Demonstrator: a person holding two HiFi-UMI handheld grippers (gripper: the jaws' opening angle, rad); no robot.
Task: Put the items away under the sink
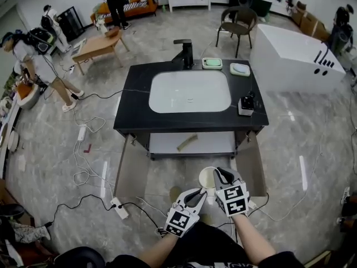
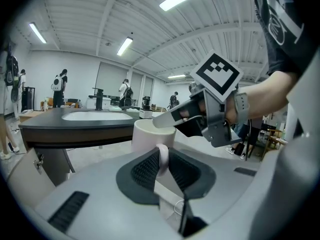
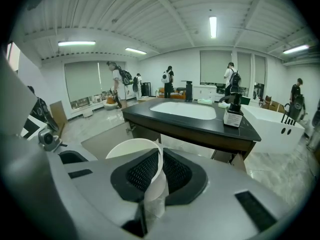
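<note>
1. The white mug [image 1: 207, 177] hangs in the air in front of the vanity [image 1: 134, 102]. It is mouth up, just out from the vanity's open lower cabinet and toward its right half in the head view.
2. The left gripper [image 1: 202, 193] comes at the mug from the side away from the vanity. Its jaws are pinched on the mug's handle [image 2: 162, 158]. In the left gripper view [image 2: 162, 166] the ribbed pads press both faces of the loop.
3. The right gripper [image 1: 219, 174] grips the mug at its rim [image 3: 131, 145]. In the right gripper view [image 3: 159, 170] one jaw sits inside the cup and the other outside, with the thin wall clamped between them. From the left gripper view its fingertips [image 2: 165, 120] lie across the top of the mug.
4. Under the vanity top, the left door [image 1: 132, 169] and the right door [image 1: 254, 161] both stand swung out toward the person. A pale, long object [image 1: 187, 142] lies on the shelf inside; what it is cannot be told.
5. A white basin [image 1: 189, 91] is set into the vanity's black top, with a black faucet [image 1: 184, 52] at its back edge. A green dish [image 1: 212, 63] and a paler dish [image 1: 240, 69] sit behind the basin, and a small bottle [image 1: 246, 104] stands near the vanity's right edge.
6. A white bathtub [image 1: 295, 57] stands to the right of the vanity and a chair [image 1: 237, 24] behind it. Cables and a power strip [image 1: 118, 207] lie on the floor to its left. People stand well behind it.
</note>
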